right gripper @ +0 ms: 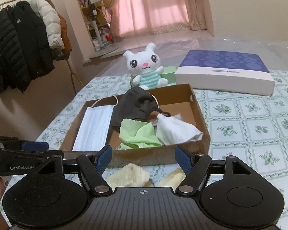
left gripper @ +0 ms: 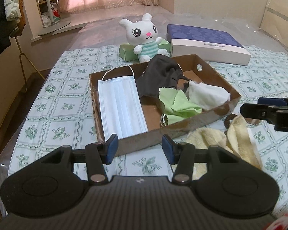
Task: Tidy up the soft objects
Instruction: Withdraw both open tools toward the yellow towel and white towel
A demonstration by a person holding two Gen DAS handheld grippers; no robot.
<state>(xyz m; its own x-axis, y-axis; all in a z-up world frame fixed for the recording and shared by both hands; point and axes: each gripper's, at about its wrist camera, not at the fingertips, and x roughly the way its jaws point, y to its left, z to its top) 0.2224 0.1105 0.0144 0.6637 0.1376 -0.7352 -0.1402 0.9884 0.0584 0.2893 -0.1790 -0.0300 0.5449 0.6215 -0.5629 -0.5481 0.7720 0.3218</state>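
A shallow cardboard tray sits on the flowered tablecloth. It holds a white face mask, a dark grey cloth, a light green cloth and a white cloth. A pale yellow towel lies crumpled on the table just in front of the tray. My left gripper hovers open before the tray's front wall, holding nothing. Above the towel, my right gripper stands open, pads clear of it.
Behind the tray, a white plush rabbit leans on a green box. A flat blue-and-white box lies at the back right. A small dark ring rests by the towel. Jackets hang left.
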